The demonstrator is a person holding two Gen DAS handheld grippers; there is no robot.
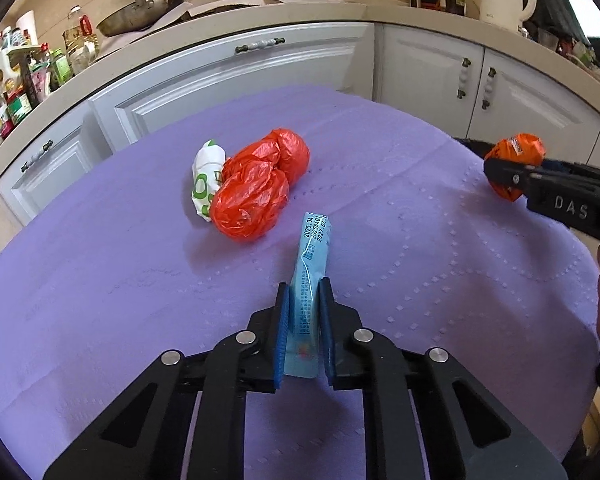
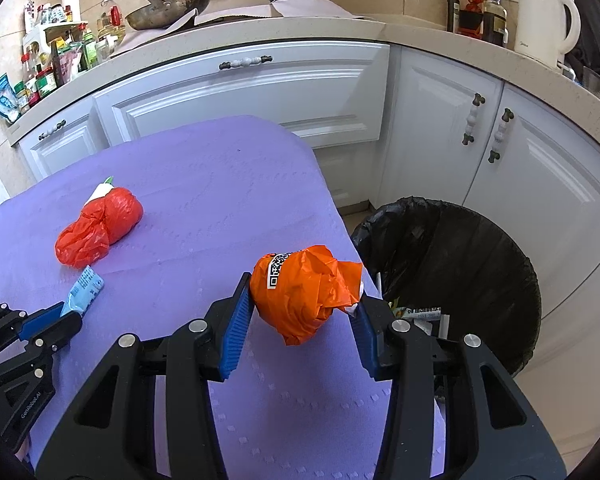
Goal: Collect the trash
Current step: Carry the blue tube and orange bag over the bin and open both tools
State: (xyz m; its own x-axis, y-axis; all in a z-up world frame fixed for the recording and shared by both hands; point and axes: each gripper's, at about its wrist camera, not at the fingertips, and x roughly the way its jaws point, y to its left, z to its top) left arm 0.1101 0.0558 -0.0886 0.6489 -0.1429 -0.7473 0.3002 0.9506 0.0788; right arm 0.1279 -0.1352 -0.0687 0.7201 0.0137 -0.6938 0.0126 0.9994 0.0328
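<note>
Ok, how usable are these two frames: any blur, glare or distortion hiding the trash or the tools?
Left wrist view: sharp; fisheye bends the cabinets, dark vignette in the corners; the blue wrapper in the left tool stays legible. Right wrist view: equally sharp, soft even light, faint shadows on the purple cloth; the orange wad in the right tool is clear, the bin interior dark.

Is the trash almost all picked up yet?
Partly. Some scraps already lie in the black bin. The right gripper holds a crumpled orange wrapper near the bin, and the left gripper pinches a blue packet. The red bag and a white-green wrapper wait on the purple table.
</note>
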